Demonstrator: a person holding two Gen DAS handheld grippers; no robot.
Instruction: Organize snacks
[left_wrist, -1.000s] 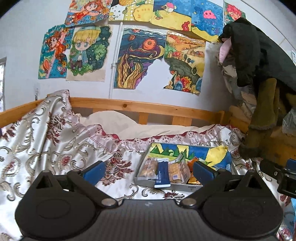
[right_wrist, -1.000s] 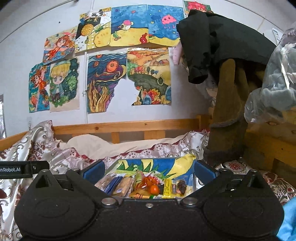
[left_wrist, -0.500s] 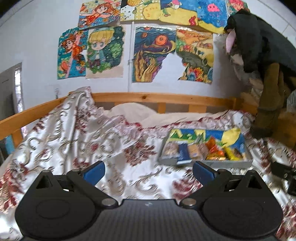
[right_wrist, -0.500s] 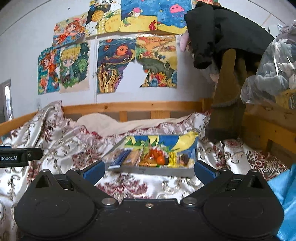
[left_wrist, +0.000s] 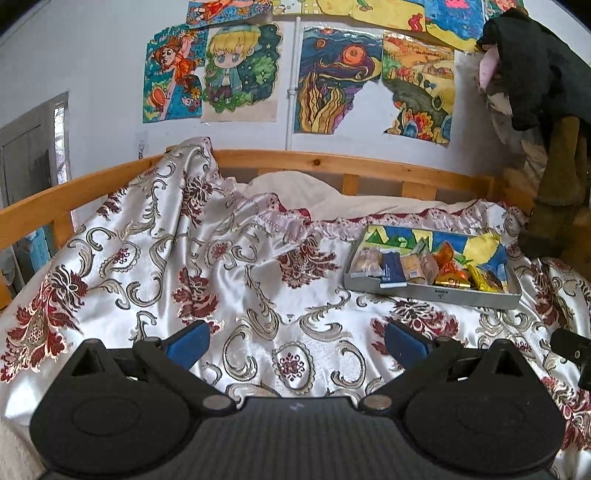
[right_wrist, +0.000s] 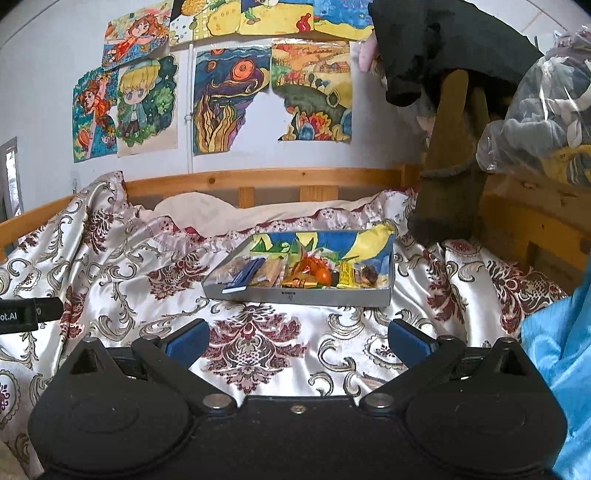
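Grey snack box (right_wrist: 295, 295), filled with wrapped snacks (right_wrist: 310, 273), resting on patterned bedspread (right_wrist: 258, 343). Left claw (left_wrist: 295, 341) and right claw (right_wrist: 297, 338): fingers apart, empty, short of the box.

Grey shallow box (right_wrist: 295, 296) lying flat on the bed, packed with snacks (right_wrist: 291, 272): blue packet (left_wrist: 392, 270) and pale biscuits left, orange and yellow wrappers right. Colourful drawing lining the back wall.

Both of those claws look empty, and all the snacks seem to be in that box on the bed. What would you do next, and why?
Probably nothing but a small retreat: both the left gripper and right gripper are open and empty, and no snack shows outside the box.
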